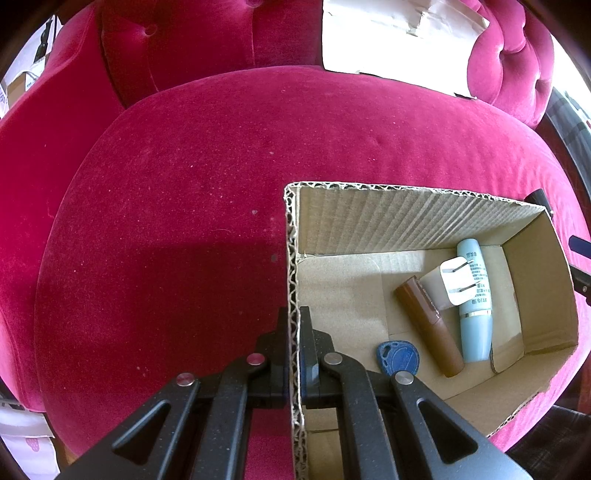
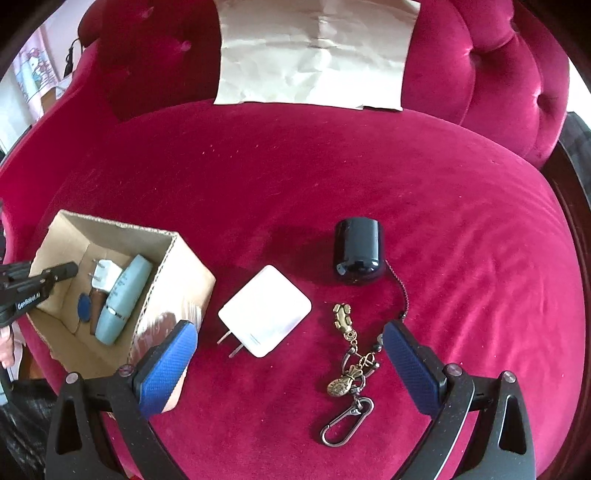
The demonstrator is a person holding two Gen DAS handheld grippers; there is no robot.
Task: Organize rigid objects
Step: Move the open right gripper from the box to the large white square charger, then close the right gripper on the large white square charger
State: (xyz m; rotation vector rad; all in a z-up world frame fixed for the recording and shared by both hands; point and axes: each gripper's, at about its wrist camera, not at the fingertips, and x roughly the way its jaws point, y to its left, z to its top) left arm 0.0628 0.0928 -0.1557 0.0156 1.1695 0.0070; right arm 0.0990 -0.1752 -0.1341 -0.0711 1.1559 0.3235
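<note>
A cardboard box [image 1: 406, 218] [image 2: 177, 273] sits on the red velvet seat. It holds a light blue tube [image 1: 474, 306] [image 2: 122, 299], a brown tube [image 1: 428, 328], a small white plug [image 1: 456, 282] [image 2: 103, 275] and a blue tag [image 1: 397, 356] [image 2: 84, 306]. My left gripper [image 1: 294, 325] is shut on the box's left wall; it shows in the right wrist view [image 2: 55, 273]. My right gripper [image 2: 291, 354] is open above the seat. Between its fingers lie a white charger [image 2: 266, 310] and a brass keychain [image 2: 351, 365]. A black cylinder [image 2: 356, 249] lies beyond.
The seat cushion [image 2: 332, 177] [image 1: 184, 184] is round, with a tufted backrest [image 2: 480, 55] behind. A creased sheet of paper [image 2: 314, 48] [image 1: 399, 33] leans on the backrest. Clutter shows past the chair's left edge.
</note>
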